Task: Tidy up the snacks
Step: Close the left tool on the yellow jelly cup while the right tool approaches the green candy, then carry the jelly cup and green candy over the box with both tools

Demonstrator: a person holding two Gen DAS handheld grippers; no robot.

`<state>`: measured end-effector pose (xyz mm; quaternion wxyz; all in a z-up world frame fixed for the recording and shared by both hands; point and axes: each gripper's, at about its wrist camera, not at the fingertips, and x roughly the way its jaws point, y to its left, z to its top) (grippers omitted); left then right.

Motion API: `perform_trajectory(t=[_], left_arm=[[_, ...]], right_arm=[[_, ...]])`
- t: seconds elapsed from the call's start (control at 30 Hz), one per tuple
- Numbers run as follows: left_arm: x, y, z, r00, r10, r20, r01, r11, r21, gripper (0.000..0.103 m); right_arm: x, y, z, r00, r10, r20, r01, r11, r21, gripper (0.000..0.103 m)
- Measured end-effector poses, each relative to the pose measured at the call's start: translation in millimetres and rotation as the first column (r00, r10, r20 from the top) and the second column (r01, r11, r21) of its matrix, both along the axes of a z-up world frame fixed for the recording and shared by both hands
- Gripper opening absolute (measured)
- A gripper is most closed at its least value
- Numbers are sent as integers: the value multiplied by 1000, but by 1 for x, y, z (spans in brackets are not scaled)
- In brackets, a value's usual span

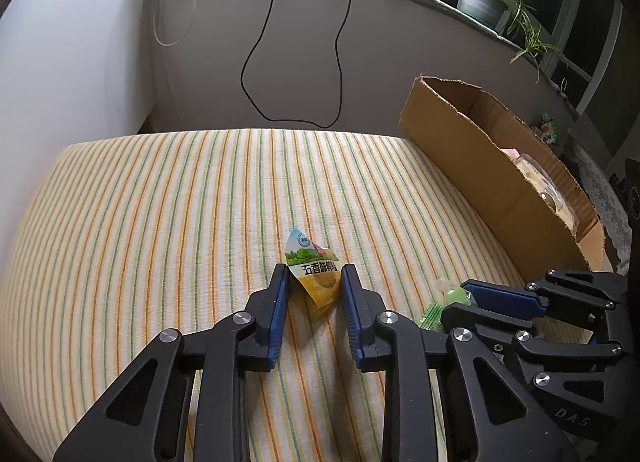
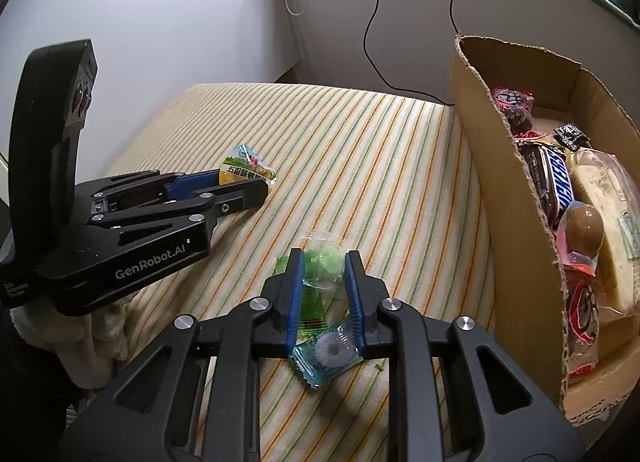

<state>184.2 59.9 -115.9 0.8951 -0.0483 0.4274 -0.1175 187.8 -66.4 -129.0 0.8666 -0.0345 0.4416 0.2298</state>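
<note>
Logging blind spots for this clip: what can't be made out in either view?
- Left wrist: cardboard box contents, hidden by its near wall.
- Left wrist: green packet, blocked by the right gripper.
- Right wrist: yellow packet, lower part behind the left gripper.
- Either view: whether the jaws actually pinch.

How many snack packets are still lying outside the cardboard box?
3: a yellow packet between the left claw's fingers, a green candy packet between the right claw's, and a mint packet just behind it.

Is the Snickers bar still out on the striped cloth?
No, the Snickers bar lies inside the cardboard box among other snacks, while only small packets sit on the striped cloth.
</note>
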Motion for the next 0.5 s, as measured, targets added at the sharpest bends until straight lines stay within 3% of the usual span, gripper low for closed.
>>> perform_trajectory(t=[0.5], left_arm=[[-11,2,8,999,32,19,-32,999,-6,19]], right_arm=[[-22,-40,35,999,-16,46,12,996,90,20]])
